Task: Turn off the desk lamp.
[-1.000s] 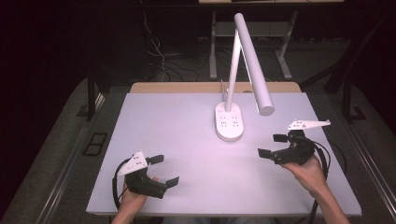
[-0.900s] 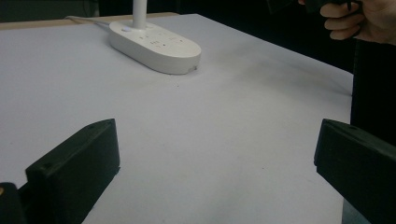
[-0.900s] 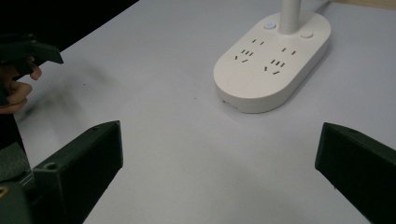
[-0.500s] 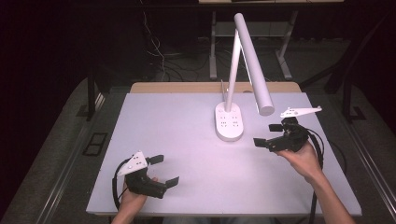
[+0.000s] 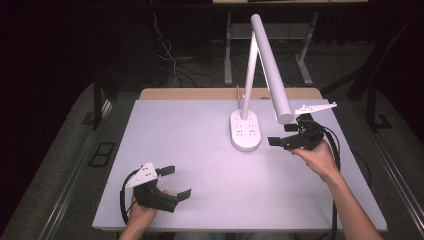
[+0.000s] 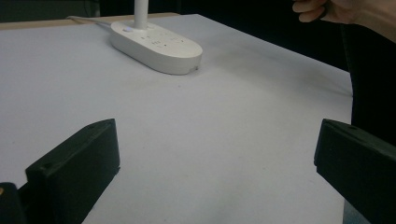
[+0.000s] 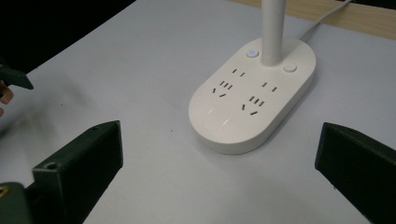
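The right gripper (image 5: 284,134) hangs released beside the lamp base (image 5: 245,130); the lamp head (image 5: 272,70) hides its far jaw. The left gripper (image 5: 176,182) rests released.

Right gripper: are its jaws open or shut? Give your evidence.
Open. The right gripper shows its two black jaws spread wide apart, nothing between them, facing the lamp base.

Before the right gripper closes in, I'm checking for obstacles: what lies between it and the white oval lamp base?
Only bare white tabletop, seen in the right gripper view.
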